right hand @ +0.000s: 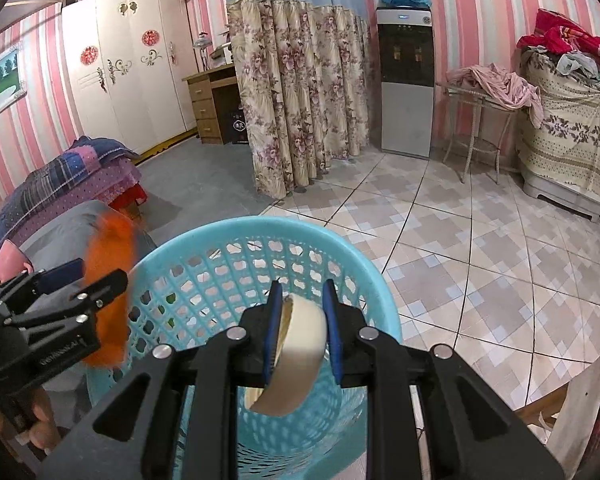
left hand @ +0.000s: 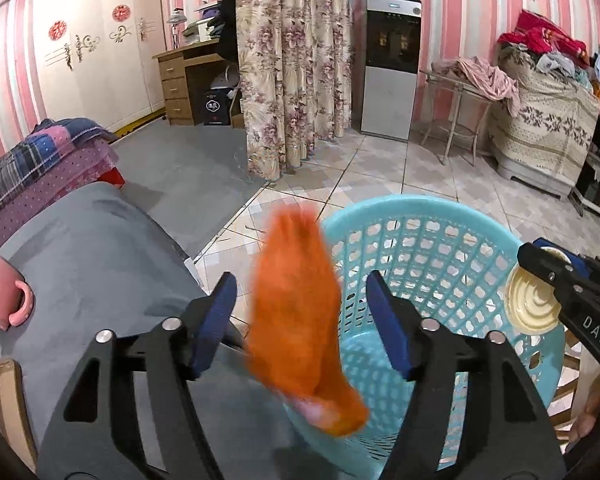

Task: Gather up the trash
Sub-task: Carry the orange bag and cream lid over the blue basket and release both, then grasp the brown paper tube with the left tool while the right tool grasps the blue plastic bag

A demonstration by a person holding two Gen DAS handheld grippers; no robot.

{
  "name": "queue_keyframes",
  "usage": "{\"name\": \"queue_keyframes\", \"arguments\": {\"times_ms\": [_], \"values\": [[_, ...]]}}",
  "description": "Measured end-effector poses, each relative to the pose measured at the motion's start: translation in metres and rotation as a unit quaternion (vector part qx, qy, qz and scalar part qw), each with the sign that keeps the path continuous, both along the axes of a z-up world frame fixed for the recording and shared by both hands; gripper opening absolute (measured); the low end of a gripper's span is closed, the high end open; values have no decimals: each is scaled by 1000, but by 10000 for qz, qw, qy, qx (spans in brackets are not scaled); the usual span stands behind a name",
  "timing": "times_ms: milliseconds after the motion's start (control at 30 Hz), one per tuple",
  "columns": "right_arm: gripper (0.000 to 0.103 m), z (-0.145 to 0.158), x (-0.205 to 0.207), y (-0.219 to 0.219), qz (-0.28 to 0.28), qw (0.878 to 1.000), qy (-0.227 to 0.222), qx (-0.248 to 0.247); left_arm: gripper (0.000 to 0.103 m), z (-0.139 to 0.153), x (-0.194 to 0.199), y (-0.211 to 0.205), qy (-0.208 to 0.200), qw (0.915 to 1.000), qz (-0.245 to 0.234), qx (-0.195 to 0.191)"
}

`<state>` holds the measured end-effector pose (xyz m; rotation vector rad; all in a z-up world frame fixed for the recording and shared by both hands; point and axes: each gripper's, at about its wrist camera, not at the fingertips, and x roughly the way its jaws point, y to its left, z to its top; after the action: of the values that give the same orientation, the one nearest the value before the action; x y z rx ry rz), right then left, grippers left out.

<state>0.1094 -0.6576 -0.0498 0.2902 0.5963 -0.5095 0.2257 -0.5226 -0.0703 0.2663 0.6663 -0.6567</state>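
Left wrist view: left gripper (left hand: 300, 322) jaws spread wide; blurred orange fuzzy scrap (left hand: 300, 308) sits loose between them, long axis upright, apparently released above the near rim.
Right gripper (right hand: 302, 326): closed on cream round plastic lid (right hand: 296, 354), held on edge over the turquoise lattice plastic basket (right hand: 380, 296).
Key relation: both pieces lie above the basket mouth; the lid is more centred.

Turquoise lattice basket (left hand: 440, 216), orange peel (left hand: 296, 308) (blurred), cream lid (right hand: 300, 344), pink-striped walls (right hand: 472, 12).
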Motion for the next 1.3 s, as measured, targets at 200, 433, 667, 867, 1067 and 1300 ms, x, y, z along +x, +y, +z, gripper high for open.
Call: {"name": "queue_keyframes", "arguments": {"times_ms": [200,433,667,867,1067,1300], "values": [[21,-1,1,3,23,10000,30,-29,37,-5,6,1,306,9994,-140,-99],[21,-2,7,5,-18,10000,-14,62,61,2,9,11,12,9997,236,89],[24,-5,19,15,-136,9998,-4,125,85,18,26,53,-368,9959,798,222],[64,-7,26,22,-151,9999,25,67,89,29,41,84,-292,9928,1151,143],[88,3,18,28,-169,9997,-190,30,94,52,33,103,-463,9914,1222,31],[98,18,16,47,-42,9995,-311,-28,97,74,19,132,-659,9877,1415,68]]}}
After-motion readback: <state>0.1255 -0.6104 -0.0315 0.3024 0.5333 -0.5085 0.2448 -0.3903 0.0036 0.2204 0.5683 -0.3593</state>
